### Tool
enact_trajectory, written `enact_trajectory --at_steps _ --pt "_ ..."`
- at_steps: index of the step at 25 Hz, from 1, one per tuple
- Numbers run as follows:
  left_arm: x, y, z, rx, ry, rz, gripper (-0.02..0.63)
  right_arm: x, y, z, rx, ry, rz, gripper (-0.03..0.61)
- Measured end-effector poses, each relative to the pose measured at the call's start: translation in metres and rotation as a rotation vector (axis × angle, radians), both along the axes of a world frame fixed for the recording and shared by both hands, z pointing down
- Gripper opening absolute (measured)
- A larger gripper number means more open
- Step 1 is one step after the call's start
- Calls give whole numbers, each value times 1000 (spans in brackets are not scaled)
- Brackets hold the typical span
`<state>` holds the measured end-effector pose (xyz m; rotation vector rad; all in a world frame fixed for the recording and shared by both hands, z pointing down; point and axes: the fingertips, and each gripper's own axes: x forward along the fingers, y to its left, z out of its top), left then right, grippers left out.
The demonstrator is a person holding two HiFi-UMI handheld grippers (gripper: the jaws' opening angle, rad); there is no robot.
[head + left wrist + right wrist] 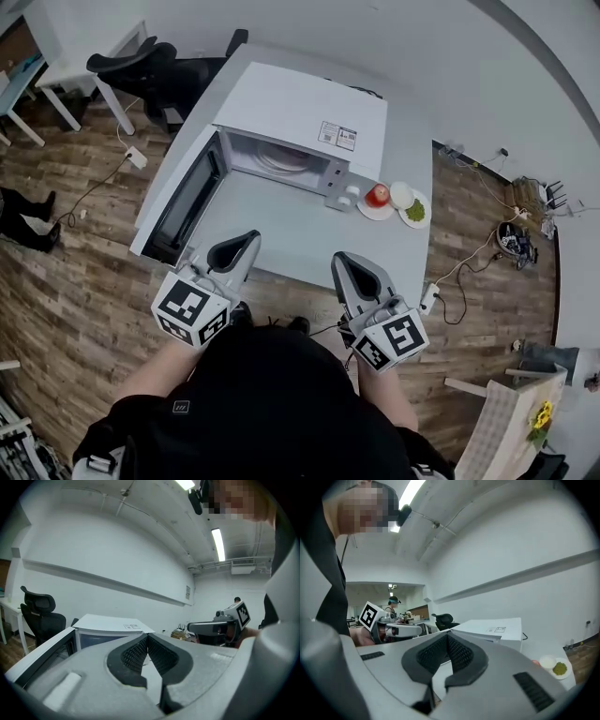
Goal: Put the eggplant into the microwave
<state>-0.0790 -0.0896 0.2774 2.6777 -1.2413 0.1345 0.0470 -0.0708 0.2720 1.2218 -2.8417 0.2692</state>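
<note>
The white microwave point(300, 112) stands on the grey table point(281, 230) with its door point(183, 202) swung wide to the left. Inside its cavity point(281, 159) I see a pale round plate; no eggplant shows in any view. My left gripper point(247, 237) and right gripper point(341, 260) hover side by side over the table's near edge, close to my body. Both point toward the microwave. The left gripper point(146, 638) is shut with nothing between its pads. The right gripper point(447, 635) is shut and empty too.
Right of the microwave lie small plates with a red fruit point(376, 196), a white round thing point(401, 194) and something green point(415, 211). A black office chair point(150, 66) stands beyond the table's far left corner. A power strip point(429, 298) and cables lie on the floor at right.
</note>
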Motion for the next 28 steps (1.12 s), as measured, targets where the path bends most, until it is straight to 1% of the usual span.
enact_trajectory --at_steps 3,6,16,22,28 --pt "8 9 -12 28 -1 -8 9 9 7 -19 39 -9 1 14" --pt "12 15 -20 47 -6 -13 9 12 10 -28 56 -8 -9 14" --pt "24 19 -25 47 -24 2 9 9 7 -24 33 -4 -42 14" --pt "20 19 -22 39 -26 1 9 4 6 -18 20 -9 -42 14" --pt "16 21 -24 35 -9 3 9 -3 8 -13 11 -3 -47 14"
